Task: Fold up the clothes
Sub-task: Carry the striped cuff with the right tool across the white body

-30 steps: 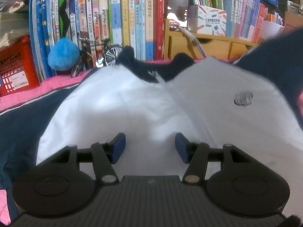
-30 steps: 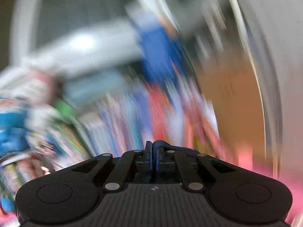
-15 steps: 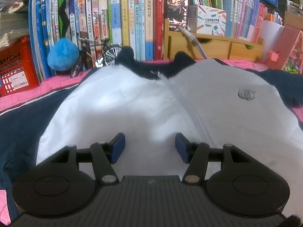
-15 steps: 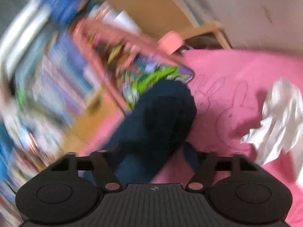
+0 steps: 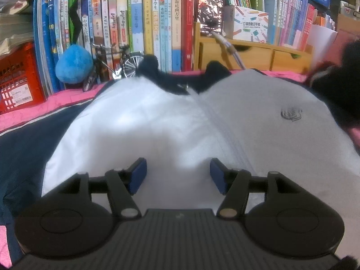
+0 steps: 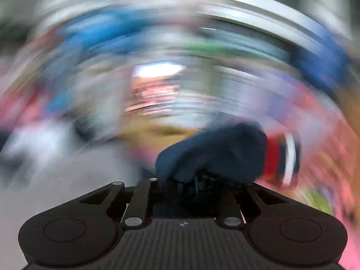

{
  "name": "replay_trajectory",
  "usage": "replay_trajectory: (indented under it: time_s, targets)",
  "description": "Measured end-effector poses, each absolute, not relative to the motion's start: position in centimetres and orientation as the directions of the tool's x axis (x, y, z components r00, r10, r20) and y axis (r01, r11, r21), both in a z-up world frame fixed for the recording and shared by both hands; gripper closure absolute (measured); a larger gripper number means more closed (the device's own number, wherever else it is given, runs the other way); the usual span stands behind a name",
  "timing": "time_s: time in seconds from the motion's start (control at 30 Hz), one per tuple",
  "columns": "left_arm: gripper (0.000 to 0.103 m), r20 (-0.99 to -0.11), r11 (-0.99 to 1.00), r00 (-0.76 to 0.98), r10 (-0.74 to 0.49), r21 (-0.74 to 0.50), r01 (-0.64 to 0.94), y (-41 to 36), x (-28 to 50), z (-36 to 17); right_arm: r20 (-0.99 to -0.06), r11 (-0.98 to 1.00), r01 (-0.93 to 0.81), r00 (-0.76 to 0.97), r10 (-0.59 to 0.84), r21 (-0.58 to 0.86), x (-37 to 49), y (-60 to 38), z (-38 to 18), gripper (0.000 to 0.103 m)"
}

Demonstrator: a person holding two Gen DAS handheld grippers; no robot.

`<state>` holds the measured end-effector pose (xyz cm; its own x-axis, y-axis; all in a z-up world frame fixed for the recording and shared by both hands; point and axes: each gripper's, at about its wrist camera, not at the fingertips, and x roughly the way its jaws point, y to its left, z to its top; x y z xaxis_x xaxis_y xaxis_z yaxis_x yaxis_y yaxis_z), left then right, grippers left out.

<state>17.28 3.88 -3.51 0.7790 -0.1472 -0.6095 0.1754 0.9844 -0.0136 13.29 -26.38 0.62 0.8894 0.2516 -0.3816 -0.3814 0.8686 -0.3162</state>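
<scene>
Pink bedspread (image 5: 27, 114) below bookshelf (image 5: 139, 22), white jacket (image 5: 157, 123), left tongs (image 5: 177, 175) opening, empty, right tongs (image 6: 198, 183) closing on navy sleeve (image 6: 216, 150).

home study corner, crammed books (image 5: 155, 29) lining the back, pink blanket (image 5: 40, 110) covering the surface, toy bicycle (image 5: 112, 65) standing

Right gripper (image 6: 198, 181) fingers closing on navy sleeve (image 6: 216, 150); background blurred
</scene>
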Motion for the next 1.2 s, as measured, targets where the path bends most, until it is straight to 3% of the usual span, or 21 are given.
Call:
replay_trajectory:
  time_s: [0.17,0.4,0.5,0.53,0.57,0.73,0.83,0.93,1.1,1.17,1.2]
  targets:
    - [0.035,-0.61,0.982,0.776,-0.16,-0.021,0.186,3.8,17.3,-3.5,-0.525,0.747,-0.54,0.796,0.302,-0.388,11.0,-21.2,-3.1,0.083]
    - [0.033,-0.579,0.966,0.773,-0.259,-0.175,0.192,5.3,16.7,-3.4,-0.559,0.718,-0.513,0.803,0.207,-0.471,11.3,-20.7,-4.1,0.077]
    - [0.032,-0.578,0.963,0.771,-0.268,-0.185,0.197,5.2,16.7,-3.4,-0.557,0.684,-0.502,0.813,0.166,-0.529,9.9,-22.0,-3.7,0.053]
    - [0.029,-0.58,0.963,0.769,-0.267,-0.178,0.201,5.0,16.7,-3.4,-0.559,0.679,-0.495,0.815,0.149,-0.541,9.7,-22.7,-3.4,0.033]
    - [0.027,-0.584,0.964,0.768,-0.264,-0.168,0.204,4.8,16.7,-3.4,-0.556,0.677,-0.483,0.821,0.131,-0.555,9.6,-23.3,-3.0,0.021]
    - [0.021,-0.606,0.97,0.76,-0.235,-0.095,0.224,3.6,16.7,-3.6,-0.566,0.752,-0.409,0.822,0.059,-0.516,7.8,-27.6,0.6,0.02]
    - [0.02,-0.608,0.969,0.758,-0.236,-0.091,0.228,3.6,16.8,-3.6,-0.576,0.828,-0.426,0.802,0.159,-0.364,7.5,-27.6,3.0,0.02]
    - [0.02,-0.599,0.965,0.758,-0.258,-0.126,0.228,4.1,16.8,-3.6,-0.579,0.822,-0.488,0.775,0.253,-0.295,8.7,-24.4,2.9,0.019]
    - [0.02,-0.587,0.959,0.758,-0.282,-0.169,0.226,4.7,16.7,-3.5,-0.625,0.824,-0.509,0.735,0.265,-0.25,14.8,-18.9,-0.8,0.018]
    - [0.02,-0.586,0.959,0.759,-0.284,-0.172,0.225,4.7,16.8,-3.5,-0.64,0.867,-0.446,0.737,0.216,-0.221,17.6,-18.7,-2.2,0.023]
    - [0.02,-0.586,0.959,0.759,-0.284,-0.174,0.225,4.7,16.8,-3.5,-0.639,0.89,-0.412,0.742,0.202,-0.196,18.4,-19.2,-2.3,0.034]
